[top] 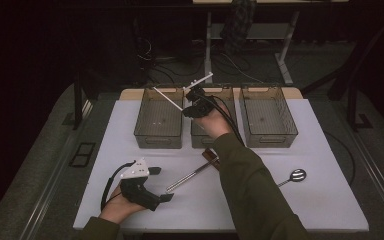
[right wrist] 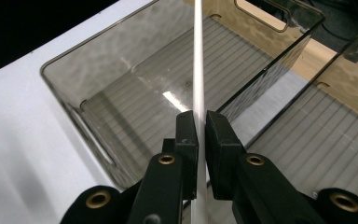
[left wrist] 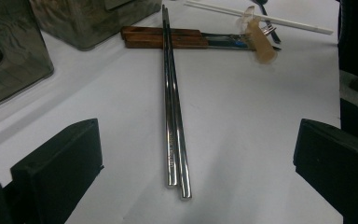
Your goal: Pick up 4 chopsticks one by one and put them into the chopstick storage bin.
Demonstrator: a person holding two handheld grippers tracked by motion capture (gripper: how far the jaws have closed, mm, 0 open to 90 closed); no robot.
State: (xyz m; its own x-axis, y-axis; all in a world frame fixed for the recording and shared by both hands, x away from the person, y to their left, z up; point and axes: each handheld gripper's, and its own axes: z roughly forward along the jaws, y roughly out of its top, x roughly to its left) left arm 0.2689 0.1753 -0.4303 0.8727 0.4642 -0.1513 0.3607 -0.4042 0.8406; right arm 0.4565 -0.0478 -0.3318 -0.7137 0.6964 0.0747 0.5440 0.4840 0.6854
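White chopstick point(right wrist: 198, 70) sits pinched between the right gripper point(right wrist: 200, 126) pads, jaws nearly closed on it, slanting over the left bin point(top: 158, 131) in the upper middle of the high view — apparently carried there to be dropped in, since three bins in a row suggest sorting utensils by kind. Lower left of that view, the left gripper point(top: 157, 184) rests on the table point(top: 130, 210), jaws wide apart and holding nothing, lined up with the steel chopsticks point(left wrist: 172, 121), probably the next pick. Wooden-handled cutlery point(left wrist: 163, 37) lies beyond; a spoon point(top: 294, 176) waits right.
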